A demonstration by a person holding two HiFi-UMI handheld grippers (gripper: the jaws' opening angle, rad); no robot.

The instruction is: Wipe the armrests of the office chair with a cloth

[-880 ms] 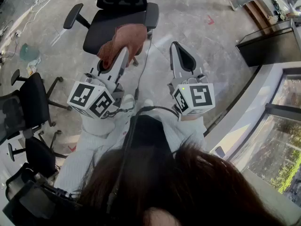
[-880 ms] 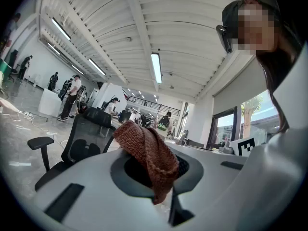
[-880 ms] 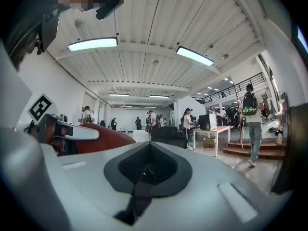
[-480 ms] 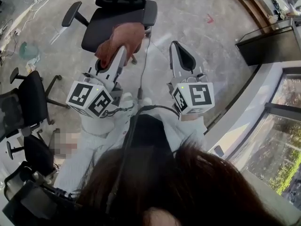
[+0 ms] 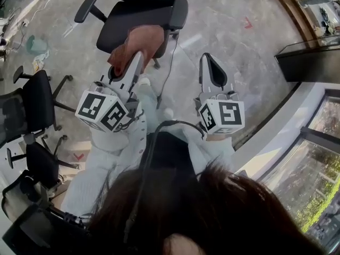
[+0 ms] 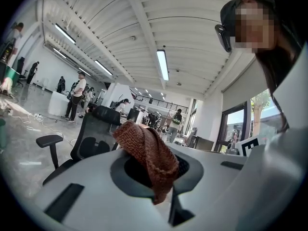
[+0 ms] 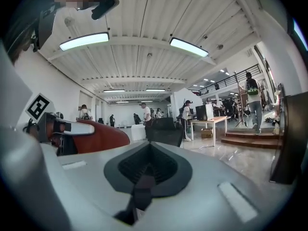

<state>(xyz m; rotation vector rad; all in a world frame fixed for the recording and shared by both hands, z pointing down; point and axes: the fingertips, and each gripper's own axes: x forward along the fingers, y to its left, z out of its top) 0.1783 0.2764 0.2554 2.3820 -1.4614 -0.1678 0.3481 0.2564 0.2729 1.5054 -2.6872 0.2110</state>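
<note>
A black office chair (image 5: 139,20) stands on the grey floor ahead of me, its left armrest (image 5: 86,7) sticking out and its right armrest (image 5: 180,13) beside the seat. My left gripper (image 5: 135,57) is shut on a rust-brown cloth (image 5: 137,45), which bunches over the jaw tips above the seat's near edge. In the left gripper view the cloth (image 6: 147,153) drapes over the shut jaws, with the chair (image 6: 94,134) behind. My right gripper (image 5: 208,60) is shut with nothing in it, held right of the chair. The right gripper view shows the chair's back (image 7: 165,131) ahead.
Two more black chairs (image 5: 32,110) stand at my left, one nearer (image 5: 37,166). A cable (image 5: 171,62) runs across the floor from the chair. A dark cabinet (image 5: 311,62) and a glass wall (image 5: 313,158) are at the right. Several people (image 6: 77,97) stand far off in the hall.
The view has shifted forward and both grippers have moved slightly closer to the chair. The cloth stays held in the left gripper. The right gripper stays shut.
</note>
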